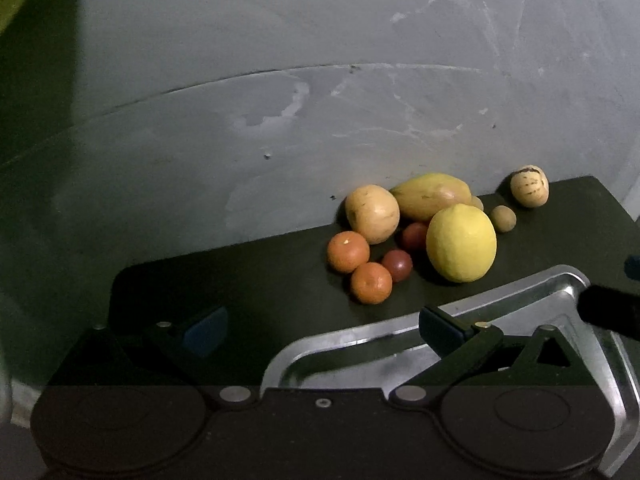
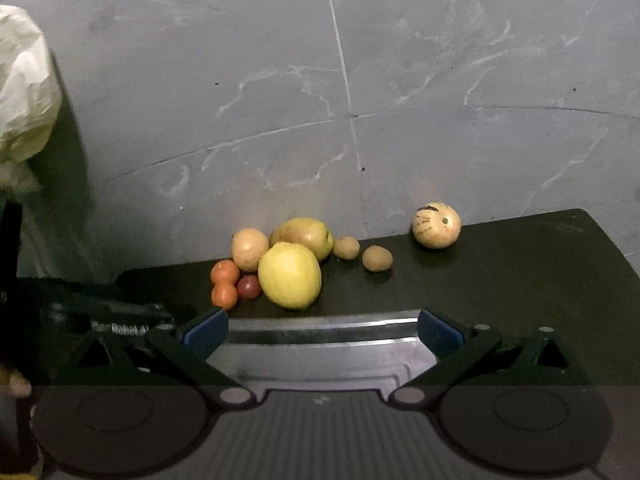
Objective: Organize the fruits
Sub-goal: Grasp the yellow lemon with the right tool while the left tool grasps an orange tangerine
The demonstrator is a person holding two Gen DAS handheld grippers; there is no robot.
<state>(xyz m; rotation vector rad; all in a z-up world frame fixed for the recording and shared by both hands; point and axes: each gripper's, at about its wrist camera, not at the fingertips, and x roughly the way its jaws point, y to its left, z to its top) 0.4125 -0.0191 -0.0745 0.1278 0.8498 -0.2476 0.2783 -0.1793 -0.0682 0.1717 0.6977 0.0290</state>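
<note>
dark tabletop (image 2: pixel 500 280) against a grey scuffed wall (image 2: pixel 280 80). fruit in a loose cluster toward the far edge: one large yellow lemon (image 2: pixel 289 275) at the front; behind it a mango (image 2: pixel 308 236), yellow-green; a tan round fruit (image 2: pixel 249 249) to its left, touching the group; two small oranges (image 2: pixel 225 283) side by side at the cluster's left; two dark red small fruits (image 1: pixel 405 251), only one clear in the right wrist view. two small brown fruits (image 2: pixel 362 253) sit just right of the cluster, apart from each other. one pale striped melon-like fruit (image 2: pixel 436 225) stands alone, well to the right near the far edge. metal tray (image 2: pixel 320 340), holding nothing visible, lies on the near side of the tabletop, just in front of the fruit. left hand-held gripper (image 1: pixel 320 330): fingers spread wide, holding nothing, its right finger over the tray's left part. right hand-held gripper (image 2: pixel 322 330): fingers spread wide, holding nothing, above the tray. white crumpled bag (image 2: pixel 24 88) at far left.
</note>
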